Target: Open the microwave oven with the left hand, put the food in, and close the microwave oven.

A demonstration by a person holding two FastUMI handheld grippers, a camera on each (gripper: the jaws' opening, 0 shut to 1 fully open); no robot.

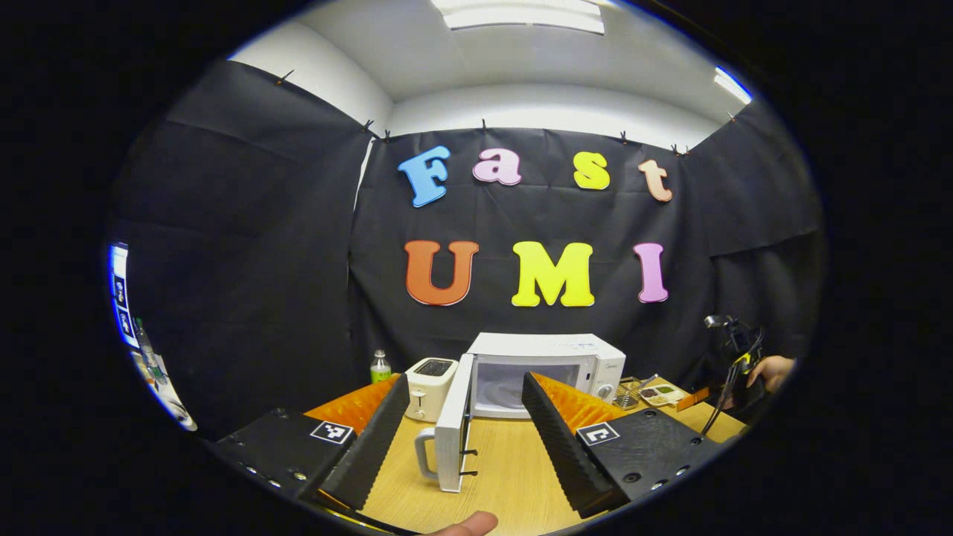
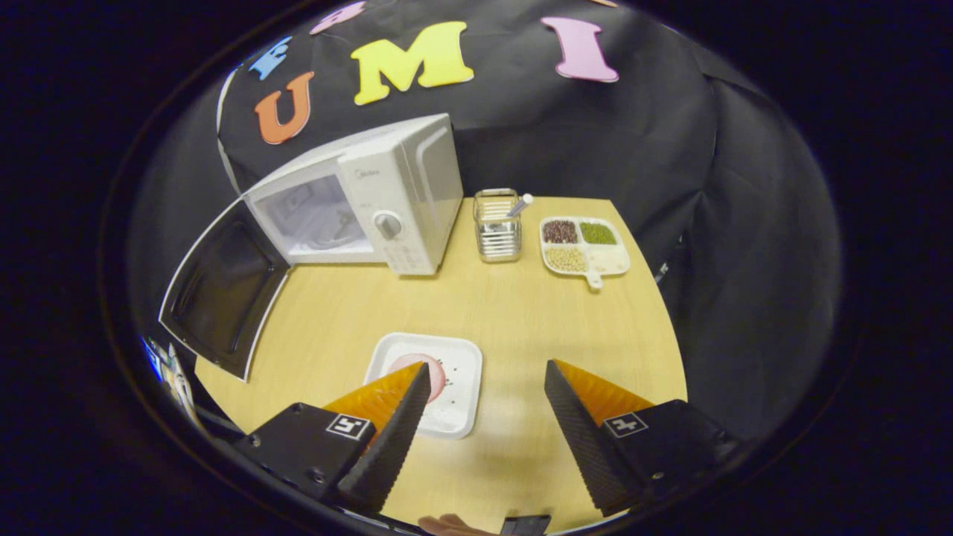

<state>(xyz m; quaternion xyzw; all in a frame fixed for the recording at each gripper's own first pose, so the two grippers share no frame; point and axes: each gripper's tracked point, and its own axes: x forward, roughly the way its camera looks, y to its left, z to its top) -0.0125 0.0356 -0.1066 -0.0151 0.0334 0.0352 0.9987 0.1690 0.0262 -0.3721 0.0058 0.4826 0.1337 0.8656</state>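
The white microwave [image 1: 547, 368] [image 2: 372, 201] stands at the back of the wooden table with its door [image 1: 454, 424] [image 2: 223, 290] swung wide open toward the front. My left gripper [image 1: 465, 387] is open, held back from the door, which shows edge-on between the fingers with its handle on the left. A white square plate [image 2: 439, 383] carrying round pinkish food [image 2: 417, 368] lies on the table in the right gripper view. My right gripper [image 2: 488, 376] hovers open above the table; its left finger overlaps the plate's left part.
A white toaster [image 1: 428, 383] and a green bottle [image 1: 380, 367] stand left of the microwave. A metal utensil holder [image 2: 497, 227] and a divided tray of beans [image 2: 584, 246] sit to its right. A hand holding the other gripper [image 1: 748, 368] shows at the table's right edge.
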